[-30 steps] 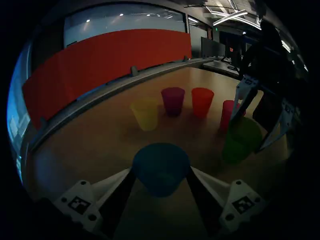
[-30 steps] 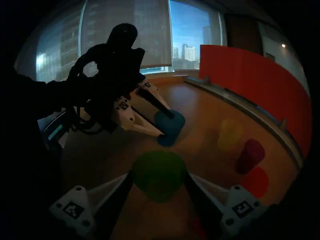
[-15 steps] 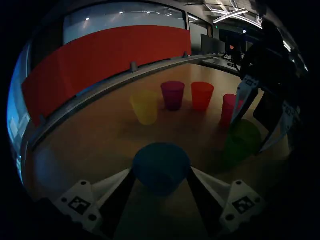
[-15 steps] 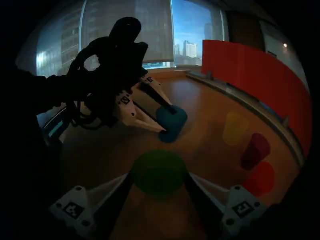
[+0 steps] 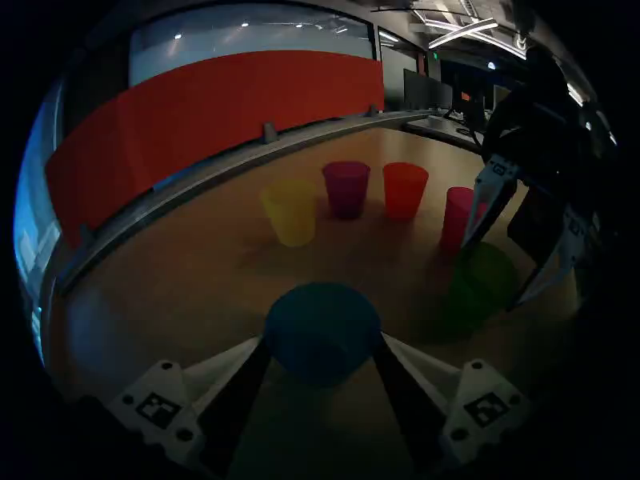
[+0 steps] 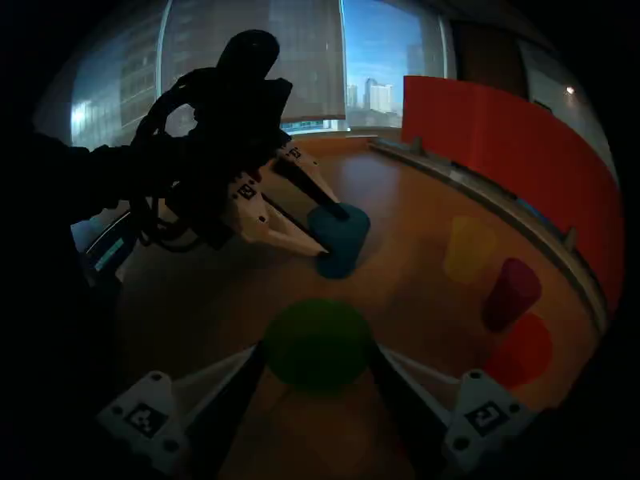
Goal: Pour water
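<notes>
My left gripper [image 5: 322,352] is shut on a blue cup [image 5: 322,332], held upright just above the wooden table [image 5: 200,264]. The right gripper view shows that blue cup [image 6: 340,240] farther off, clamped between the left gripper's white fingers [image 6: 276,232]. My right gripper [image 6: 318,356] is shut on a green cup [image 6: 318,344]. That green cup [image 5: 478,284] shows at the right of the left gripper view, between the right gripper's fingers [image 5: 488,200]. The light is too dim to tell any water in either cup.
A yellow cup [image 5: 291,211], a purple cup [image 5: 346,188], an orange cup [image 5: 403,190] and a pink cup [image 5: 456,218] stand in a row on the table. A red partition [image 5: 208,112] runs along the far edge. Windows [image 6: 240,72] lie behind the person's dark arm [image 6: 96,184].
Both cups stay clamped. The green cup has sunk slightly in the left gripper view, and the blue cup has drifted a little upward in the right gripper view.
</notes>
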Demonstrator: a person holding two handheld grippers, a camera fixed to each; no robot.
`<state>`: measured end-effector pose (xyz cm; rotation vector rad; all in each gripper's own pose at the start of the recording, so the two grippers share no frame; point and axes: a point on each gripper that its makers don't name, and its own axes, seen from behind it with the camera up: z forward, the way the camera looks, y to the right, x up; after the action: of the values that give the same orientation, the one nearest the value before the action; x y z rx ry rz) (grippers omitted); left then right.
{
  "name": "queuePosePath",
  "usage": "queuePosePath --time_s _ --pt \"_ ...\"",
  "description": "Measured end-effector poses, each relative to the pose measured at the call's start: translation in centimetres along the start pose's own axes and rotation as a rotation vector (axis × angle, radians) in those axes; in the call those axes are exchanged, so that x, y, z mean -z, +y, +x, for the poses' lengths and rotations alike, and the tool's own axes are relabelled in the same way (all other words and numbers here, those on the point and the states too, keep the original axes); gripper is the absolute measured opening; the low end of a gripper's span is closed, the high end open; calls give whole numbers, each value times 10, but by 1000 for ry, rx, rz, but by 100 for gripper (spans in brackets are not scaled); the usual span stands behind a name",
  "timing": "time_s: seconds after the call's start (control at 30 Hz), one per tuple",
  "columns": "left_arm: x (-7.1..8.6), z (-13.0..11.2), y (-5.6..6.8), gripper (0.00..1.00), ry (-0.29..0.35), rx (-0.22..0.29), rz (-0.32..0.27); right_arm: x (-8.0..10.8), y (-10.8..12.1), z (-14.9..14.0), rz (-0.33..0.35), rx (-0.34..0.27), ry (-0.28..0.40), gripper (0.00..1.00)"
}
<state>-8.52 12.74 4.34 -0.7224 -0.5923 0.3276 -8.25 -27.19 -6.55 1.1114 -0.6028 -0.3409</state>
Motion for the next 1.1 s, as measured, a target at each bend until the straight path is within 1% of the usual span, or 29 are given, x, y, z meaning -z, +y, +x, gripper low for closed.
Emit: queuePosePath --time_s 0.17,0.33,0.6,0.73,0.87,1.1 --pt "1 -2 0 87 -3 -2 2 2 2 -1 -8 -7 3 95" --pt "1 -2 0 87 -2 0 5 4 1 -6 -12 -6 1 98" --pt "2 -3 -1 87 -4 1 7 3 0 -16 -28 19 -23 100" --pt "3 -5 -4 90 -8 -2 17 4 0 -15 -29 19 -21 100" --pt "3 -6 -6 100 -13 -6 25 6 1 -15 -31 19 -20 100" --pt "4 -5 -5 100 -16 -5 24 9 1 -13 -33 24 -16 100"
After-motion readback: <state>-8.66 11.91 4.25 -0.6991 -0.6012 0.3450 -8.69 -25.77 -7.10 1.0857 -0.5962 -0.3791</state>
